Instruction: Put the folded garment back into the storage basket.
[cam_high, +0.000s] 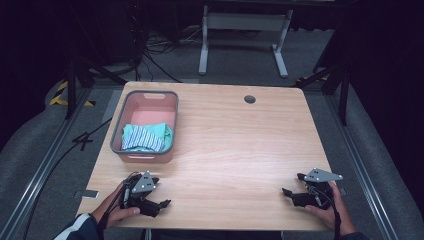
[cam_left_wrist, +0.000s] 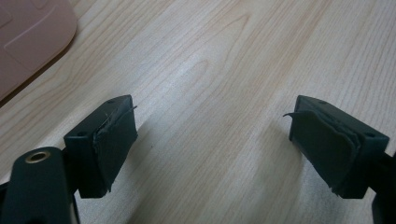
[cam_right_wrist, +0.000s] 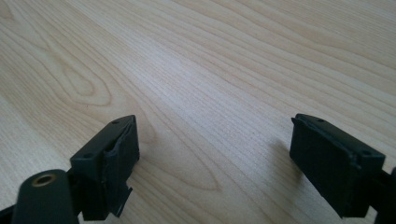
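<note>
The folded striped cloth (cam_high: 144, 137) lay in the pink basket (cam_high: 118, 131), just beyond the left gripper (cam_high: 161, 192), which stood open and empty. The right gripper (cam_high: 293, 183), likewise open and empty, sat well apart across the table (cam_high: 235, 145); the left was plainly nearer.

1. Left gripper (cam_high: 153, 194): black body, topped by a grey three-cornered plate; a dark sleeve with white stripes was noted behind it.
2. Right gripper (cam_high: 294, 184): black, grey plate likewise, black cable trailed along the wrist.
3. Pads (cam_left_wrist: 114, 140): dark rubber, edges frayed; brass-ringed holes were seen.
</note>
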